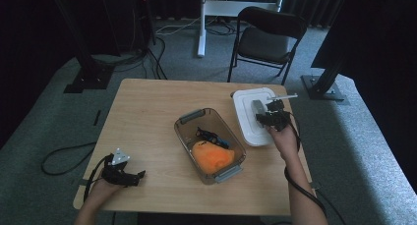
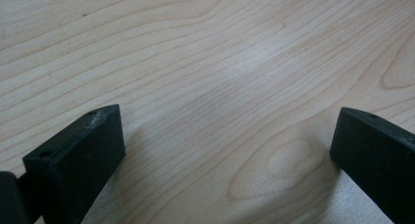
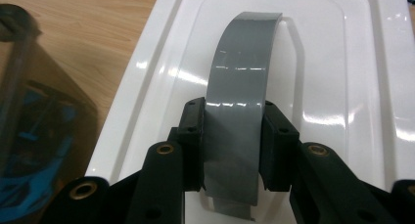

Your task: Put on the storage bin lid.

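A white plastic lid (image 1: 248, 117) with a curved grey handle (image 1: 258, 107) is at the table's right side. My right gripper (image 1: 268, 118) is shut on that handle. In the right gripper view the two black fingers (image 3: 193, 136) press the grey handle (image 3: 240, 87) from both sides, above the white lid (image 3: 333, 62). I cannot tell whether the lid rests on the wood or hangs just above it. A clear tinted box (image 1: 210, 144) at the table's middle holds an orange lump (image 1: 212, 156) and a black-and-blue object (image 1: 212, 136). My left gripper (image 1: 135, 178) stands open over bare wood at the front left, with nothing between its fingers (image 2: 83, 155).
The wooden table (image 1: 147, 112) has free room on its left half and back. The box's tinted wall (image 3: 29, 111) stands close to the lid's left edge. A black chair (image 1: 268, 38) and a white desk leg (image 1: 201, 23) stand on the floor behind the table.
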### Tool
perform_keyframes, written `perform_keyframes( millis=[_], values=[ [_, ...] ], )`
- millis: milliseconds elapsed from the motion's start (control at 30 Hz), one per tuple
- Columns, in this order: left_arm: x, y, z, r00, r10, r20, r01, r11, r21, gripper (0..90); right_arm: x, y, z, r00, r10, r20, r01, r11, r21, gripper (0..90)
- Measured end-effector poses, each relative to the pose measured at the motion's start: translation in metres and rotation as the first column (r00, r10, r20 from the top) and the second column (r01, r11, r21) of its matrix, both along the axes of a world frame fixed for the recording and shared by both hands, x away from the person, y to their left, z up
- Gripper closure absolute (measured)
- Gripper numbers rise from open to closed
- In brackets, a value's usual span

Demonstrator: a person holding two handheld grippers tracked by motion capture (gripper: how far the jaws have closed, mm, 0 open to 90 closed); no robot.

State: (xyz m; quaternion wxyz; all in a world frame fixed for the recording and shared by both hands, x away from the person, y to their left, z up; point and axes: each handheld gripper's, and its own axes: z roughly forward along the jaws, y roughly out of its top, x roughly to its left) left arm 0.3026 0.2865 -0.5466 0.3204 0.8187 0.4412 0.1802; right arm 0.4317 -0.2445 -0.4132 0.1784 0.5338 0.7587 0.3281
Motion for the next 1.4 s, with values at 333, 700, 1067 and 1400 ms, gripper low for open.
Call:
perform_keyframes(
  millis=[333,700,1067,1400],
  values=[
    [0.000,0.000,0.000,1.0000,0.000,0.000,0.000,1.0000,0.000,0.2,-0.011,0.010,0.022,0.9987,0.035,0.036,-0.036,0.999,0.012,67.4],
    [0.000,0.000,0.000,1.0000,-0.001,0.001,0.001,1.0000,0.002,0.2,-0.025,0.030,0.040,0.9921,0.103,0.073,-0.104,0.994,0.024,67.4],
    [0.000,0.000,0.000,1.0000,0.000,0.002,0.000,1.0000,0.000,0.2,-0.036,0.056,0.048,0.9792,0.187,0.078,-0.191,0.981,0.037,67.5],
    [0.000,0.000,0.000,1.0000,0.000,0.002,0.000,1.0000,0.000,0.2,-0.051,0.081,0.045,0.9622,0.258,0.086,-0.263,0.963,0.055,67.9]
  ],
)
